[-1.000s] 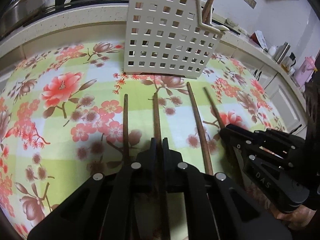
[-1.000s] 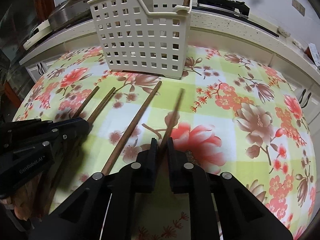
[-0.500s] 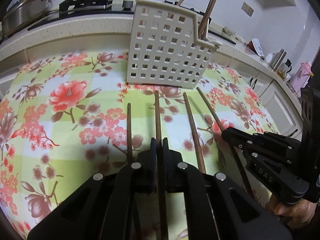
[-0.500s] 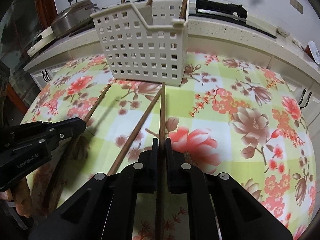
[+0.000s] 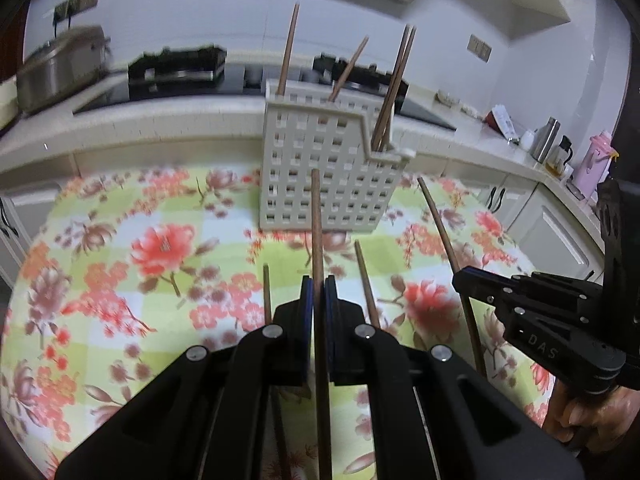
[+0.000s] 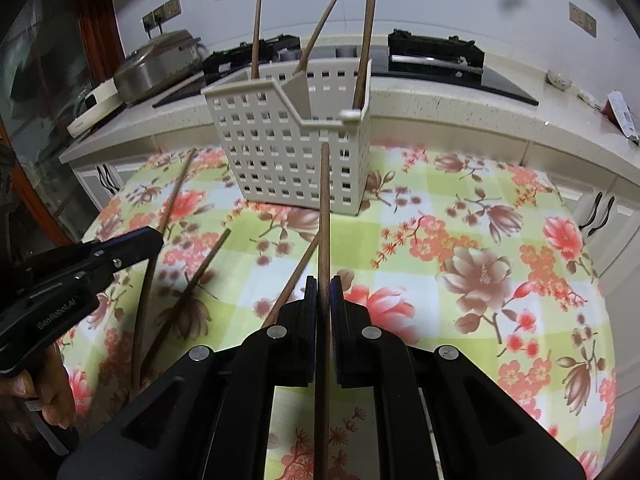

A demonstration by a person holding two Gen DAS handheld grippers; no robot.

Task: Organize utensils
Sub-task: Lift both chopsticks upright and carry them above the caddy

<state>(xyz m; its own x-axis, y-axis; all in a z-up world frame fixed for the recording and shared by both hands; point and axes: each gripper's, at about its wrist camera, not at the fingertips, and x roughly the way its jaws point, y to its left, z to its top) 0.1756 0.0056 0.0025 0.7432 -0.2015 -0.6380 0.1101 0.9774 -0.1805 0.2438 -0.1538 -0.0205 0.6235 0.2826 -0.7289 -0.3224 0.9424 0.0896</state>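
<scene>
Floral oilcloth covers the surface (image 5: 120,280) in a kitchen. Nearest, the left claw (image 5: 316,292) is clamped on one brown chopstick (image 5: 316,220) and the right claw (image 6: 323,292) on another chopstick (image 6: 325,200), both lifted and pointing at the basket. Two loose chopsticks (image 5: 366,280) lie flat on the cloth between them. Beyond, one white perforated basket (image 5: 332,176) stands upright holding four chopsticks (image 5: 288,40). Behind it runs a countertop with a stove (image 6: 432,56).
</scene>
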